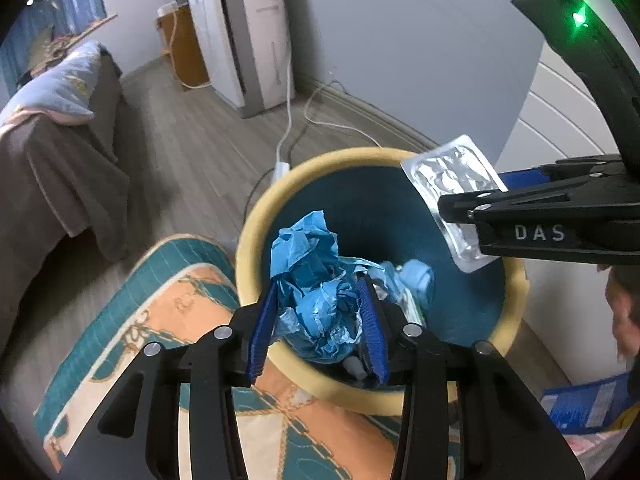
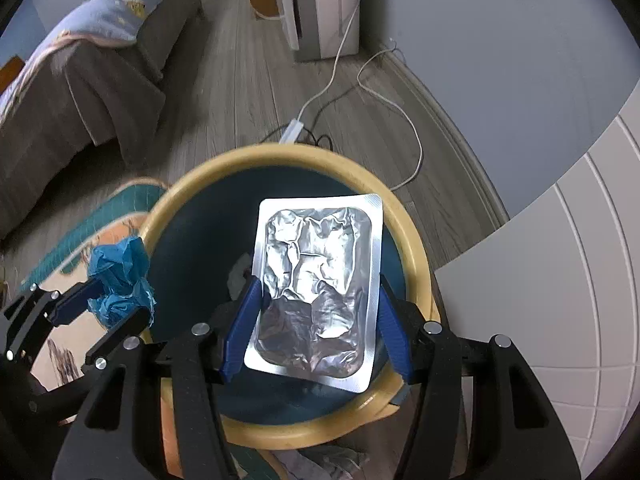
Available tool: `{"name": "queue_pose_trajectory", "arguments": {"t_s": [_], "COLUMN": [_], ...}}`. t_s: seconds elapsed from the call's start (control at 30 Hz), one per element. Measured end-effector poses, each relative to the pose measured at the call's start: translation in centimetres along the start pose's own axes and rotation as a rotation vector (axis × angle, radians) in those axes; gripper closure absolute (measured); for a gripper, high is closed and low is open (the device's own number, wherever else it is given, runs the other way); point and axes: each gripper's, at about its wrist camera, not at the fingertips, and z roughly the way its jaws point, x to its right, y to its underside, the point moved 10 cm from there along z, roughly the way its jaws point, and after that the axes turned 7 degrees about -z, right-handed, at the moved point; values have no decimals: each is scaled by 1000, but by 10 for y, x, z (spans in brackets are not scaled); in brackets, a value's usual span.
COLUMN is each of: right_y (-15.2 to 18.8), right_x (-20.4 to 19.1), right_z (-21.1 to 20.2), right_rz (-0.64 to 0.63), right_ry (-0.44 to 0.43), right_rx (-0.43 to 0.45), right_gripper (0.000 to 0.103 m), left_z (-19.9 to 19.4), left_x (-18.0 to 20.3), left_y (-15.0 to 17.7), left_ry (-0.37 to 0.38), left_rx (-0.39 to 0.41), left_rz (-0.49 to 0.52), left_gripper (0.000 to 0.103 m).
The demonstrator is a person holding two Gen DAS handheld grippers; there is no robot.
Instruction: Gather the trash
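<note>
A round bin with a yellow rim point(image 1: 280, 184) and dark teal inside stands on the floor; it also shows in the right wrist view point(image 2: 280, 156). My left gripper point(image 1: 322, 292) is shut on a crumpled blue paper wad point(image 1: 316, 280) over the bin's near edge; the wad also shows in the right wrist view point(image 2: 120, 280). My right gripper point(image 2: 316, 304) is shut on a flat silver foil blister pack point(image 2: 316, 280) held over the bin opening; the pack also shows in the left wrist view point(image 1: 452, 184). More pale scraps point(image 1: 416, 276) lie inside the bin.
A patterned teal and orange cushion point(image 1: 160, 320) lies beside the bin. A brown-covered bed point(image 1: 60, 152) is at the left. A white appliance point(image 1: 240, 32) stands by the wall, with cables and a power strip point(image 1: 282, 168) on the wood floor. A white cabinet point(image 2: 560, 280) is at the right.
</note>
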Motion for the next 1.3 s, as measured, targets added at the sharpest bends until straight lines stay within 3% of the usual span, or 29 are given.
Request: {"name": "queue_pose_trajectory", "arguments": {"t_s": [0.07, 0.13, 0.53, 0.77, 0.9, 1.0, 1.13, 1.3], "right_y": [-3, -6, -2, 4, 12, 24, 42, 57], "right_x": [-2, -4, 8, 14, 14, 3, -13, -16], "right_z": [-2, -5, -3, -19, -44, -67, -111, -164], "right_rz": [-4, -11, 17, 28, 47, -25, -139, -111], "right_ry": [-4, -7, 12, 32, 37, 74, 110, 110], "right_rx": [18, 36, 27, 27, 28, 28, 108, 243], "right_gripper": [43, 34, 14, 6, 6, 6, 6, 6], "left_z": [-2, -5, -20, -47, -91, -118, -143, -177], "left_x": [-2, -3, -12, -21, -27, -29, -28, -25], "left_y": [-1, 0, 9, 17, 14, 16, 25, 36], "left_ry": [-9, -10, -20, -46, -62, -50, -63, -96], "left_rx": [15, 26, 44, 22, 114, 153, 140, 175], "left_rz": [2, 1, -60, -138, -148, -195, -203, -206], "left_gripper": [56, 47, 8, 5, 5, 5, 5, 5]}}
